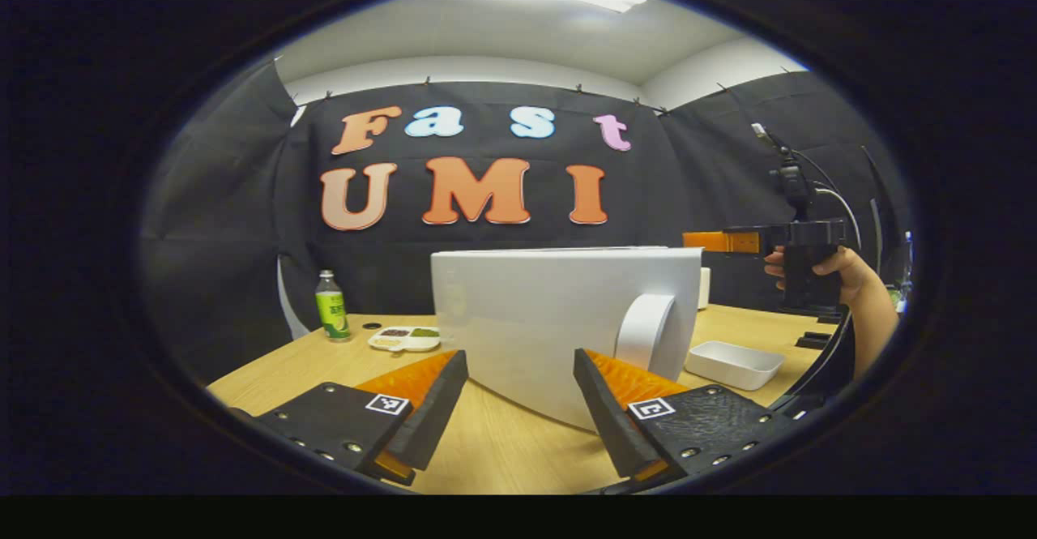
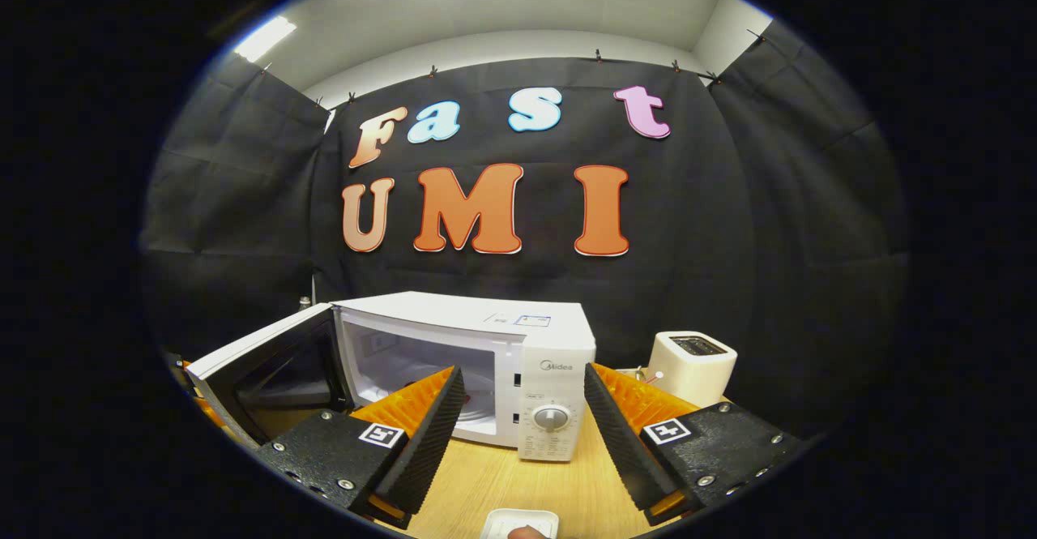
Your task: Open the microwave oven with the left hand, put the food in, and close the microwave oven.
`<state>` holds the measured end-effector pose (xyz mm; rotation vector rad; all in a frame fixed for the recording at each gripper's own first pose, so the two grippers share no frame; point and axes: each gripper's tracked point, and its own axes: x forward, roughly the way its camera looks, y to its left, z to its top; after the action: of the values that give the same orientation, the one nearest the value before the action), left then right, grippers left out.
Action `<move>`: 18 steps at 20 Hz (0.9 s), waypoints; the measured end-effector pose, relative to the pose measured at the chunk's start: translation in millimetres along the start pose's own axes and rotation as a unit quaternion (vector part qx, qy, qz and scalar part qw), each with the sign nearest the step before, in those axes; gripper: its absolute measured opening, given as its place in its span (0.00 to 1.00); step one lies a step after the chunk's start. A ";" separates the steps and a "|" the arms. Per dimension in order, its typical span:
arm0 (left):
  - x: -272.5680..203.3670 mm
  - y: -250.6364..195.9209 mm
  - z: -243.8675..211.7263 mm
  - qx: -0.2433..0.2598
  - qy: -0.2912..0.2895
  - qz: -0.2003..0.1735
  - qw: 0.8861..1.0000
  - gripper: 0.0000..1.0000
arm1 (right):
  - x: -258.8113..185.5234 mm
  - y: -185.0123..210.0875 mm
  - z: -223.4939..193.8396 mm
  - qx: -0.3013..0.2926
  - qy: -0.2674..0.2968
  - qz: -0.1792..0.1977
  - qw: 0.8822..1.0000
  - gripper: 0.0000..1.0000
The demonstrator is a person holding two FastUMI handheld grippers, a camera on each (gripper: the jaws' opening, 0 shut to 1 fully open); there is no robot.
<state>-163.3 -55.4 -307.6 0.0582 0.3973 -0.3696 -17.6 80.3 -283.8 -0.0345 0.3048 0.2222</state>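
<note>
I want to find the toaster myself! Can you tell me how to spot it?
Find the white microwave oven with its door swung open, in the middle of the wooden table. Look past the end with the round dial: a small box stands there, apart from it, by the black cloth wall. That's the toaster, the only white thing with a dark slot on top.

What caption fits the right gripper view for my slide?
Open right gripper faces the microwave, its door swung open.

food tray: cut off by bottom edge | microwave door: hides cavity
</note>
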 end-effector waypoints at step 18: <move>154.5 -124.5 -26.9 0.001 0.049 -0.081 0.996 0.26 | -49.0 -96.0 -39.0 0.019 0.022 -0.053 0.998 0.92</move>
<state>-86.1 -220.5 -390.4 0.0469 0.5009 -0.5276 -53.2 -26.2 -306.2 -0.0182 0.3494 0.1102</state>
